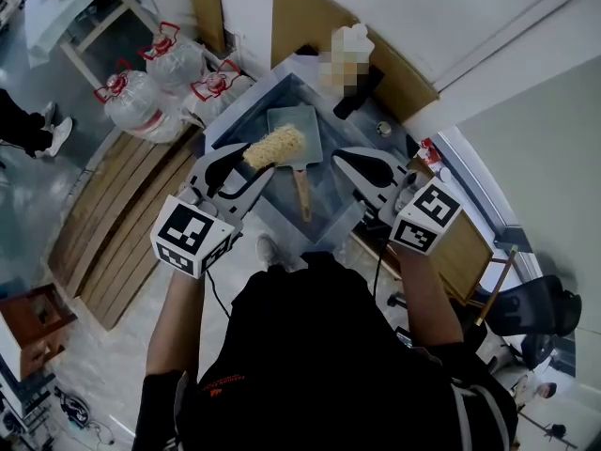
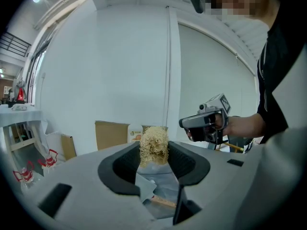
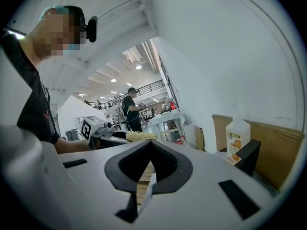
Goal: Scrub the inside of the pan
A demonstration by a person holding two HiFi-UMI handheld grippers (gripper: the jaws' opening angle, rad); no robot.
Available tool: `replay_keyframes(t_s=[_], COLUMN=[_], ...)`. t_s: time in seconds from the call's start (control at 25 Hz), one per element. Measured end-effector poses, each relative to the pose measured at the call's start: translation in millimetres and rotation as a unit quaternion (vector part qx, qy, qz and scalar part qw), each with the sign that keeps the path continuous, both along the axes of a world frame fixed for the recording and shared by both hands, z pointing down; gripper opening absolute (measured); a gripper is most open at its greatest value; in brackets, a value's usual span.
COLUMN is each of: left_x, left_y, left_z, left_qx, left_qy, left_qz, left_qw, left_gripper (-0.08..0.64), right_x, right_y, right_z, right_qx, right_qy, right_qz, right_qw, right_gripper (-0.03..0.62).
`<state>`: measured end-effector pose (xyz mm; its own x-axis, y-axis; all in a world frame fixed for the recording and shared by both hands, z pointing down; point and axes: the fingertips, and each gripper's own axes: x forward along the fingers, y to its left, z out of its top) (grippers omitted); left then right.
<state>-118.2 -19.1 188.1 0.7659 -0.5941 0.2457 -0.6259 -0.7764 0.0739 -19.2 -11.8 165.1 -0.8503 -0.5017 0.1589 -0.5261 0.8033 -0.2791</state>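
Over the pan [image 1: 307,123], our left gripper [image 1: 246,165] pinches the scrubber [image 1: 275,146] while the right gripper [image 1: 344,156] has its jaws pressed together, empty; next we must lower the scrubber inside.

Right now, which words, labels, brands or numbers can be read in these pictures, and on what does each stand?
No text is readable.
White bottle: orange label, print too small.
Black shirt sleeve: red print, too blurred.
Marker cubes: black-and-white square patterns only, no letters.
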Motion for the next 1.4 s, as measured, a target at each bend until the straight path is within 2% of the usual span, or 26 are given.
replay_keyframes(t_s=[0.56,1.4], left_x=[-4.3,4.0], left_y=[3.8,-7.9], left_z=[6.2,23.3], left_qx=[-0.01,-0.031], left_qy=[0.023,0.018], left_qz=[0.005,0.005], left_qw=[0.9997,0.9994], left_gripper=[0.179,0.179], right_x=[-7.2,-0.2], right_y=[0.6,-13.3], right_z=[-0.5,16.5], right_qx=[0.005,-0.01], right_qy=[0.01,0.008], right_qz=[0.006,0.006], right_qw=[1.0,1.0], right_gripper=[0.005,0.005])
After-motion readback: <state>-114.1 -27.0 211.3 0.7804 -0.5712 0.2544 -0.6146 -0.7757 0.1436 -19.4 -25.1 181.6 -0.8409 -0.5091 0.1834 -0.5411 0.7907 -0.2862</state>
